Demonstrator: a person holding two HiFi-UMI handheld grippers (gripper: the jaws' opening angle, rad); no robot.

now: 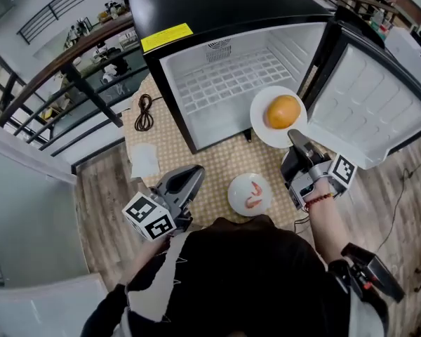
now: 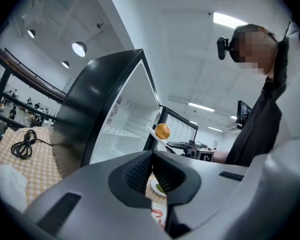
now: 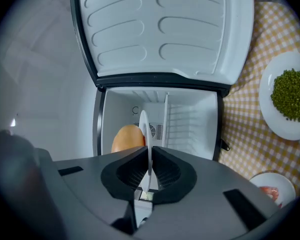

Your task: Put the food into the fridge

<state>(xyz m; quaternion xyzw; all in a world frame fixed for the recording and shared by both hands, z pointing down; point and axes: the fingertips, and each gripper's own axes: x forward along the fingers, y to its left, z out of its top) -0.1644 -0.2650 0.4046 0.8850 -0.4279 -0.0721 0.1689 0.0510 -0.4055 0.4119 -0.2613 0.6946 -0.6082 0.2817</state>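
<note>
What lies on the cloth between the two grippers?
In the head view, a white plate of shrimp sits between the left gripper and the right gripper, which grips the orange's plate.

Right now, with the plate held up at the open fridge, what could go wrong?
1. The right gripper pinches the plate only at its rim. The round orange food lies loose on it and could roll off if the plate tips.
2. The plate hangs close to the fridge opening and its door, so it could knock an edge going in.
</note>
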